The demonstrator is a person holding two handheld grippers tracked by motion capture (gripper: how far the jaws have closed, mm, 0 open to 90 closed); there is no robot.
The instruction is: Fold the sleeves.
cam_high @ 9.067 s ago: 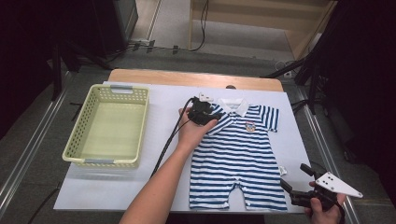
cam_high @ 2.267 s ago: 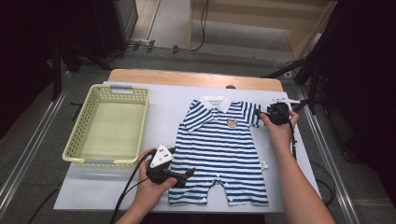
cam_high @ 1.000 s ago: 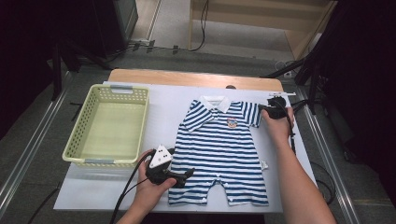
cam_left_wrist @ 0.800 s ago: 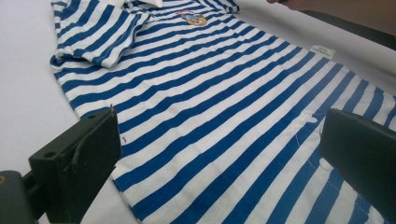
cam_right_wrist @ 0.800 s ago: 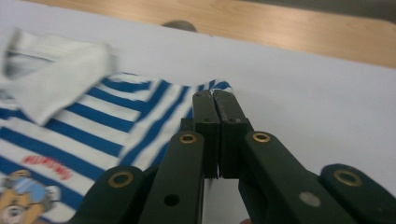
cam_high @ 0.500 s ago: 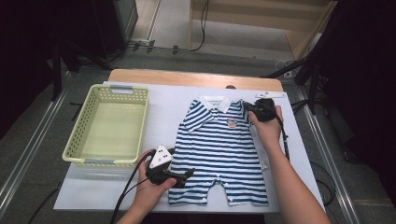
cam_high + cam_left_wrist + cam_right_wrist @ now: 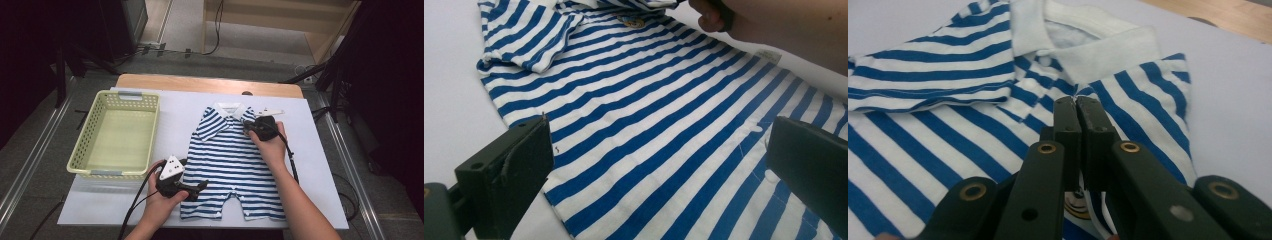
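A blue-and-white striped baby romper [image 7: 230, 165] with a white collar [image 7: 1083, 47] lies flat on the white board [image 7: 320, 165]. My right gripper [image 7: 248, 127] is over the romper's upper right chest, just below the collar. Its jaws are shut [image 7: 1077, 102] on the edge of the right sleeve, which is folded inward over the chest. My left gripper [image 7: 200, 187] rests at the romper's lower left hem. It stands open [image 7: 664, 160], with striped cloth lying under the wide gap between the jaws and nothing gripped. The left sleeve [image 7: 524, 40] lies spread out.
A pale green plastic basket [image 7: 85, 165] with nothing in it stands on the board's left side. The wooden table edge [image 7: 200, 84] runs behind the board. Metal rails flank the table on both sides. Cables trail from both grippers.
My right gripper has moved left from the romper's outer right side to over the chest, drawing the right sleeve inward. The left gripper has stayed put.
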